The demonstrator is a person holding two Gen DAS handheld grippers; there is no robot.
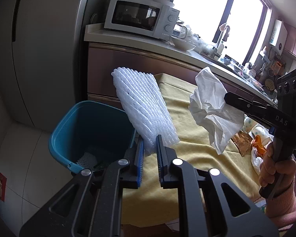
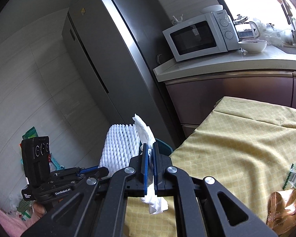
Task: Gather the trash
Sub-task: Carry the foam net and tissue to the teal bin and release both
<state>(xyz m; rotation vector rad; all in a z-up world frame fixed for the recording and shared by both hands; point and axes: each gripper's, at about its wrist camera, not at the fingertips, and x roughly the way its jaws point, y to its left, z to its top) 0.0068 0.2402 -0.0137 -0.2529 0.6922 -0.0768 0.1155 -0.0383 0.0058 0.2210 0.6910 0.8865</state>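
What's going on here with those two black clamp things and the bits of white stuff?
A person is clearing trash off a table covered with a yellow cloth, using a hand-held gripper in each hand. The left gripper is clamped on a white foam net sleeve, held near the teal bin on the floor. The right gripper pinches a crumpled white tissue above the table. Neither piece is in the bin yet. More wrappers lie on the cloth.

Teal bin (image 1: 88, 130) bottom mostly hidden behind left fingers (image 1: 139, 158); contents unclear. Gold wrapper (image 2: 284, 207) cut off by the frame edge. Clutter on the far worktop (image 1: 246, 71) too small to identify.
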